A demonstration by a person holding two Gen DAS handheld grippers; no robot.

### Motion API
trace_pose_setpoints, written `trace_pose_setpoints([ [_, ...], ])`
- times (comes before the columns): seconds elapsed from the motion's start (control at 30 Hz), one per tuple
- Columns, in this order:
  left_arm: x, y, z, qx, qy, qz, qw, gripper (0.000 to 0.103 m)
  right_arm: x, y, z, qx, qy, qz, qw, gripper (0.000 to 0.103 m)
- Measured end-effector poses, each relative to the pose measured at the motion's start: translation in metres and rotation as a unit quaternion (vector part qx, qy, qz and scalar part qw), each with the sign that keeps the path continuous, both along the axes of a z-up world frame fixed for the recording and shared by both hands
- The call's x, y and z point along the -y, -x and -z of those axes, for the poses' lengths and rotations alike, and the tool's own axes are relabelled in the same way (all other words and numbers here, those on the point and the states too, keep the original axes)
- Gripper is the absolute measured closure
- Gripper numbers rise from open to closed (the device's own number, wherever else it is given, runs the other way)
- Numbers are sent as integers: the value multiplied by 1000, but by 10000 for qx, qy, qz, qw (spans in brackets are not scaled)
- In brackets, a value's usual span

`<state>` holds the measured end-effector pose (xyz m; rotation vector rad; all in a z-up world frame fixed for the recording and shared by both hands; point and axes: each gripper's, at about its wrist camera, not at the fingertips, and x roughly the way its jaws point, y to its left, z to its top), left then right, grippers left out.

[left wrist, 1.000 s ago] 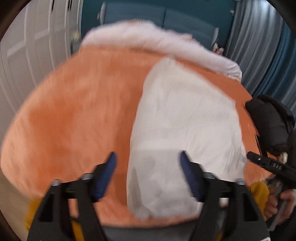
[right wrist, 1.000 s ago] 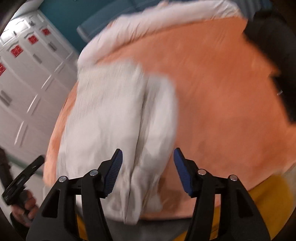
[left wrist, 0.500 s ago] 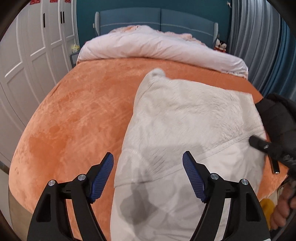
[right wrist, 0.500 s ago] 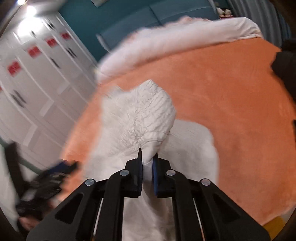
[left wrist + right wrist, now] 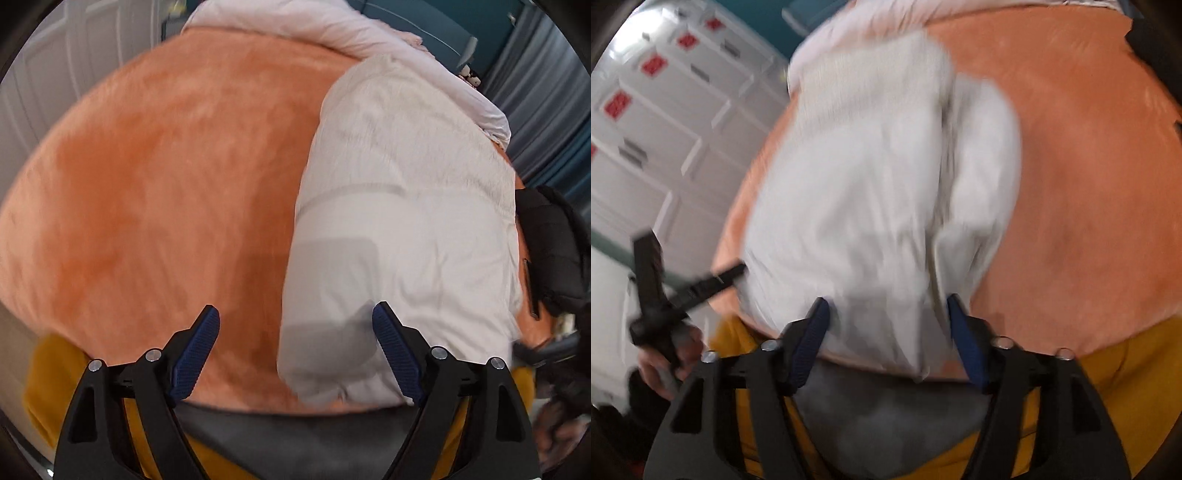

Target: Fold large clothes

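1. Orange plush bedspread fills both views, with a pale pink rolled duvet along its far edge and a white panelled wardrobe beyond.
2. Half a second ago the right gripper was pinched shut on a raised peak of the white fleecy garment. Now its blue-padded fingers stand wide apart and hold nothing, and the garment lies flat on the bedspread.
3. The left gripper has its fingers spread, as before, with nothing between them. It has shifted left: half a second ago the garment ran up between its fingers, and now the garment sits mostly toward the right finger.
4. The garment lies lengthwise on the bedspread, its near end at the bed's front edge, with a seam line across its middle.
5. Only the right wrist view shows a long fold ridge down the garment's right part, the red-tagged wardrobe doors and the left gripper from outside, held in a hand.
6. Only the left wrist view shows the black padded garment just beside the white garment's right edge, and grey curtains.
7. Both views are motion-blurred. Yellow fabric and a grey patch at the bottom edge are cut off by the fingers, and I cannot tell what they are.
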<state>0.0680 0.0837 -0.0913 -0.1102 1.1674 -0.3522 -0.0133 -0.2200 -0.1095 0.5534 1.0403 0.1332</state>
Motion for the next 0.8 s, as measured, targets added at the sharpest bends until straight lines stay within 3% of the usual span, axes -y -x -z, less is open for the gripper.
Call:
trace_pose_setpoints([
  [0.03,0,3,3,-47,-4,-3,10000,21,-4,-2,2,-67,208,14,9998,96],
  [0.1,4,7,0,-11,-59,101,9999,31,-2,2,-14,284,89,222,9993,101],
  [0.17,11,13,-8,135,-209,261,9993,31,14,24,-44,790,123,467,9957,102],
  [0.23,16,17,-6,173,-302,338,9988,28,24,25,-44,738,338,573,9950,102],
  [0.3,23,17,7,43,-261,317,9991,24,22,20,3,9,667,462,9967,102],
  [0.33,26,16,10,22,-237,302,9993,22,13,13,32,-412,661,365,9963,102],
  [0.37,29,16,15,10,-282,274,9992,19,5,14,42,-593,591,366,9958,101],
  [0.5,14,18,-1,111,12,197,9997,21,8,23,23,-421,266,738,9960,92],
  [0.57,-2,15,-10,231,296,40,9993,18,21,37,6,-172,189,937,9953,68],
  [0.8,-18,-14,-7,16,714,-560,9959,18,62,37,14,-455,525,1623,9843,66],
])
